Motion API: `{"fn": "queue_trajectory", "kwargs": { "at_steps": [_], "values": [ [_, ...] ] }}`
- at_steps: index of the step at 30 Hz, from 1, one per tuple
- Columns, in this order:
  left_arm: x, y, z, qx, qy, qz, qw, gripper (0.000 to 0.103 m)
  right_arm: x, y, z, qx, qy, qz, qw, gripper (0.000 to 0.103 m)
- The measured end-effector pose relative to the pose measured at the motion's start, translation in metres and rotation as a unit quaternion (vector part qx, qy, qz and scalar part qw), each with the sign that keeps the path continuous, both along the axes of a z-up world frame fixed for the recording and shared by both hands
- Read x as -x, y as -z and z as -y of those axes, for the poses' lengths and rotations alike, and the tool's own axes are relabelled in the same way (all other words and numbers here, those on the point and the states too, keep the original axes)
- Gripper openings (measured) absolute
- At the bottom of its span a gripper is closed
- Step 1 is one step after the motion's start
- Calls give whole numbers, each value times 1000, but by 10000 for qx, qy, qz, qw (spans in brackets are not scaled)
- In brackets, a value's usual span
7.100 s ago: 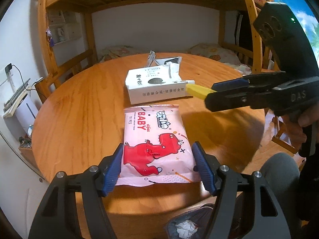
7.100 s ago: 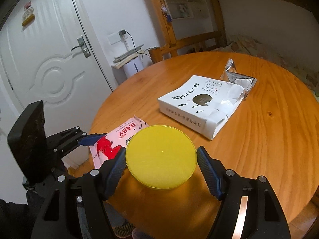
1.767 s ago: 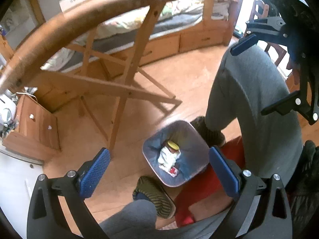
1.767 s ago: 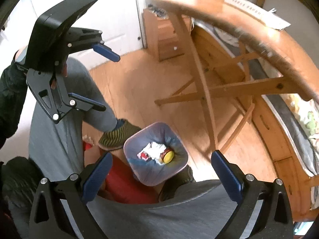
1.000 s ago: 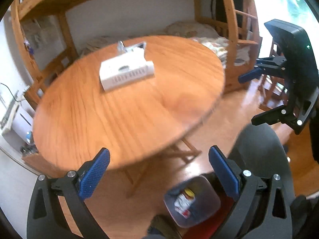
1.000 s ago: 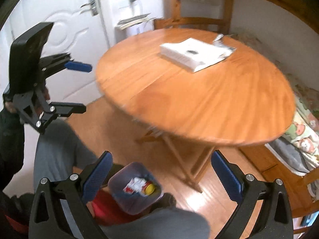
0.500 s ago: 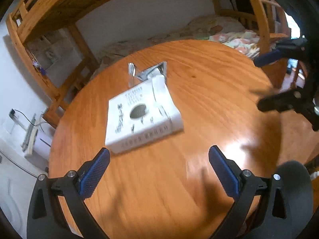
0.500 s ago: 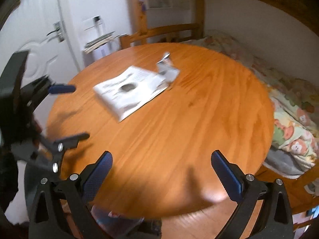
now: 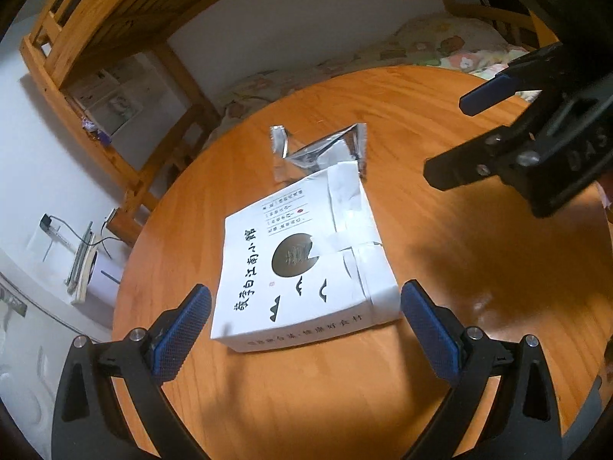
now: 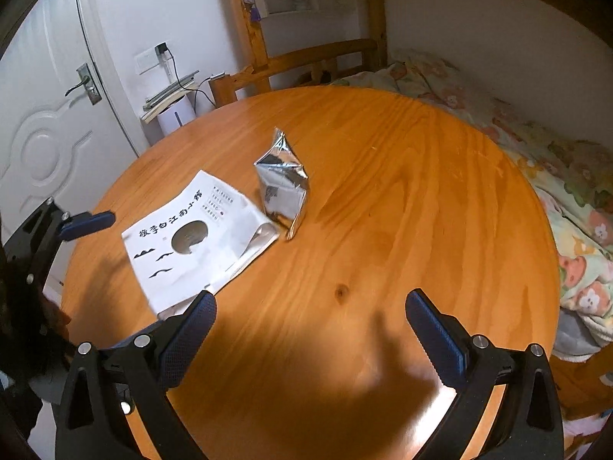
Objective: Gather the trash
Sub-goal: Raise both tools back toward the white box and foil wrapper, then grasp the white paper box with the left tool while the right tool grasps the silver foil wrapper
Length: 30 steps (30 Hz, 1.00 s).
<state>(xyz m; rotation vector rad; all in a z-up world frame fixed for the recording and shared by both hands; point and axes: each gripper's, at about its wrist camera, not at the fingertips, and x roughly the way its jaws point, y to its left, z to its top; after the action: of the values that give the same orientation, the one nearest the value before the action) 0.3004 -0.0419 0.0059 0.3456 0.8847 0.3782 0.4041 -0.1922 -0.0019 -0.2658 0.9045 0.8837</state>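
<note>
From the left wrist view, the left tongs (image 9: 304,316) are hanging wide apart and empty just above the round wooden surface (image 9: 440,237). A white box (image 9: 302,257) printed with dark characters and a dark round mark is lying flat on the surface, its near end sitting between the blue pads (image 9: 184,329) without touching either. A crumpled silver foil bag (image 9: 325,149) is lying at the box's far end, touching it. The right tongs (image 9: 482,130) are hovering over the surface's right side, spread wide with nothing between them. A bed with patterned bedding (image 9: 440,42) is sitting beyond the surface.

From the right wrist view, the right tongs (image 10: 310,326) are standing wide and empty over bare wood. The white box (image 10: 199,237) is lying ahead to the left, its near corner close to the left pad (image 10: 187,331). The foil bag (image 10: 281,188) is standing crumpled beside the box's far right end. The left tongs (image 10: 72,226) are showing at the left edge, near the box; the lower finger is hidden here. A white door (image 10: 49,107) is standing behind them.
</note>
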Motion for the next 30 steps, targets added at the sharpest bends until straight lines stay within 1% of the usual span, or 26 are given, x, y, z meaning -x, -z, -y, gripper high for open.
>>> {"fn": "queue_trajectory", "kwargs": {
  "at_steps": [3, 7, 11, 13, 15, 16, 18, 21, 23, 25, 26, 27, 29, 30],
  "values": [
    [4, 2, -2, -283, -105, -72, 9995, 99, 3, 1, -4, 37, -42, 58, 10000, 100],
    [6, 4, -17, -355, -301, -97, 9989, 99, 4, 0, -11, 46, -99, 24, 9999, 100],
    [7, 3, -39, -309, -566, -89, 9979, 99, -1, -1, -17, 14, -83, -94, 9999, 100],
    [8, 3, -49, -350, -760, -56, 9965, 98, -6, 0, -22, 9, -58, -182, 9998, 100],
    [8, 2, -55, -120, -712, -13, 9974, 98, -13, 0, -29, -10, -46, -224, 9997, 100],
    [8, 2, -56, -73, -678, -17, 9977, 98, -17, 1, -33, -45, -33, -267, 9996, 100],
    [6, 4, -52, -192, -663, -8, 9976, 98, -25, 2, -39, -111, 23, -361, 9993, 100],
    [-1, 6, -53, -59, -703, 3, 9975, 98, -35, 3, -49, -221, 102, -455, 9987, 100],
    [-5, 7, -52, -122, -745, 43, 9971, 98, -38, 3, -55, -263, 119, -468, 9985, 100],
    [-7, 7, -55, -177, -839, 130, 9962, 98, -42, 5, -61, -343, 147, -572, 9977, 100],
    [-8, 8, -55, -166, -841, 102, 9963, 90, -44, 5, -63, -398, 176, -620, 9971, 98],
    [-9, 9, -58, -128, -879, 80, 9960, 77, -46, 7, -66, -468, 197, -717, 9961, 89],
    [-11, 12, -63, -81, -962, 15, 9953, 64, -52, 9, -72, -520, 174, -881, 9946, 76],
    [-11, 13, -66, -28, -981, 16, 9952, 62, -55, 11, -74, -551, 193, -968, 9936, 76]
  ]
}}
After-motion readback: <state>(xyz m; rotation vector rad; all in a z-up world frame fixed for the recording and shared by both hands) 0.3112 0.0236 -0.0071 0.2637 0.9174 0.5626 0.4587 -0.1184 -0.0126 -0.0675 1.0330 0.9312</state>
